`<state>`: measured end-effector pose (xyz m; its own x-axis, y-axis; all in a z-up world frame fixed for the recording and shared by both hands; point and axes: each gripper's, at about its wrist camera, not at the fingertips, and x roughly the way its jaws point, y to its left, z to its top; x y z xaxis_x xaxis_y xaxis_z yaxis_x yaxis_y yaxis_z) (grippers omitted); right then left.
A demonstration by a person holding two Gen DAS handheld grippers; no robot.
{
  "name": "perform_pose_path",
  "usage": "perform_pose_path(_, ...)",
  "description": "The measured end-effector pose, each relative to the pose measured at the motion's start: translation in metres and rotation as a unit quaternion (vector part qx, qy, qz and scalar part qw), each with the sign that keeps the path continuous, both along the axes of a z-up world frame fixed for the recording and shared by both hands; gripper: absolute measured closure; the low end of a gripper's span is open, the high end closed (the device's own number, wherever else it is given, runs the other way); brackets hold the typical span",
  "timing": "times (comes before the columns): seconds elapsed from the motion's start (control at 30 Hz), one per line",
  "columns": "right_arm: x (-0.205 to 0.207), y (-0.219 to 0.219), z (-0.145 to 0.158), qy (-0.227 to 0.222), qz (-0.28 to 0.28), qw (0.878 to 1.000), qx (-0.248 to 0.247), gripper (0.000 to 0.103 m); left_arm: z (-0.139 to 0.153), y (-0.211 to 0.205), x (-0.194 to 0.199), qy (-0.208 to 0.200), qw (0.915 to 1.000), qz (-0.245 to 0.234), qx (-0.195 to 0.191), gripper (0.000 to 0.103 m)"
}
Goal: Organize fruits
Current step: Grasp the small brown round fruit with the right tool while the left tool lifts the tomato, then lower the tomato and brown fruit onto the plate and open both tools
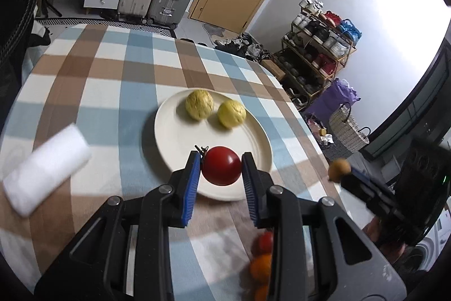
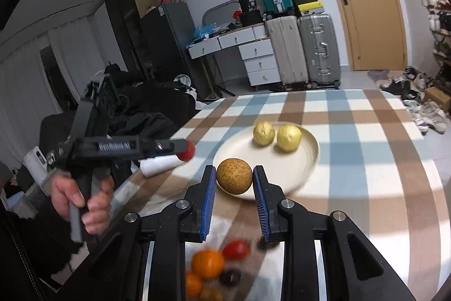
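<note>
Left tongs (image 1: 221,167) clamped on red tomato (image 1: 221,165), right tongs (image 2: 234,180) on brown fruit (image 2: 234,176); two yellow fruits (image 1: 199,104) on plate (image 1: 169,137).

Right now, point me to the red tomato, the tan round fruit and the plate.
red tomato (image 1: 221,166): left wrist view, middle of its skin.
tan round fruit (image 2: 234,176): right wrist view, centre of its speckled face.
plate (image 1: 169,143): left wrist view, bare left floor.

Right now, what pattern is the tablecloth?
The tablecloth is checked in blue, brown and white, clearest in the left wrist view.

White walls and a tan door (image 2: 369,19); suitcases (image 2: 304,50) stand beside white drawers (image 2: 260,61), a shoe rack (image 1: 315,55) against the wall.
</note>
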<state>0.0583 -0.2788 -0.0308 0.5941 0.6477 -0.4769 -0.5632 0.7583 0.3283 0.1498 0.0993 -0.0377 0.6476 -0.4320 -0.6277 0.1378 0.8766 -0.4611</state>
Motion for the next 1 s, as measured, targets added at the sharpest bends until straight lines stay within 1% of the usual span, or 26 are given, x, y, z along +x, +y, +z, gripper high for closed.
perform_pose_path(0.07,0.026,0.006,0.004,0.009,0.008,1.000,0.008,0.076,-0.005,-0.002,0.019,0.006,1.0000,0.000,0.004,0.076)
perform_pose_path(0.17,0.062,0.020,0.003,0.018,0.018,1.000,0.000,0.076,-0.014,-0.001,0.044,0.018,0.9998,-0.003,-0.003,0.076)
perform_pose_path(0.27,0.090,0.038,-0.009,0.043,0.034,0.998,-0.015,0.076,-0.024,0.004,0.070,0.030,0.9995,-0.001,-0.008,0.076)
perform_pose_path(0.3,0.100,0.047,-0.016,0.058,0.043,0.997,-0.024,0.076,-0.027,0.005,0.079,0.034,0.9994,0.000,-0.008,0.076)
perform_pose_path(0.37,0.111,0.061,-0.029,0.077,0.055,0.995,-0.036,0.076,-0.032,0.008,0.094,0.040,0.9992,-0.003,-0.010,0.076)
perform_pose_path(0.47,0.126,0.084,-0.046,0.103,0.071,0.991,-0.056,0.076,-0.040,0.014,0.116,0.056,0.9979,-0.008,-0.031,0.076)
perform_pose_path(0.57,0.139,0.103,-0.057,0.120,0.085,0.987,-0.068,0.075,-0.048,0.018,0.135,0.069,0.9966,-0.007,-0.043,0.076)
perform_pose_path(0.7,0.157,0.117,-0.066,0.145,0.092,0.983,-0.070,0.075,-0.054,0.016,0.152,0.074,0.9964,-0.014,-0.038,0.076)
perform_pose_path(0.83,0.169,0.129,-0.074,0.163,0.096,0.979,-0.074,0.075,-0.059,0.015,0.161,0.085,0.9952,-0.020,-0.045,0.076)
perform_pose_path(0.93,0.175,0.135,-0.079,0.170,0.095,0.978,-0.079,0.075,-0.063,0.010,0.166,0.090,0.9952,-0.018,-0.032,0.076)
perform_pose_path(1.0,0.178,0.139,-0.080,0.171,0.094,0.978,-0.079,0.075,-0.065,0.010,0.168,0.091,0.9950,-0.021,-0.035,0.076)
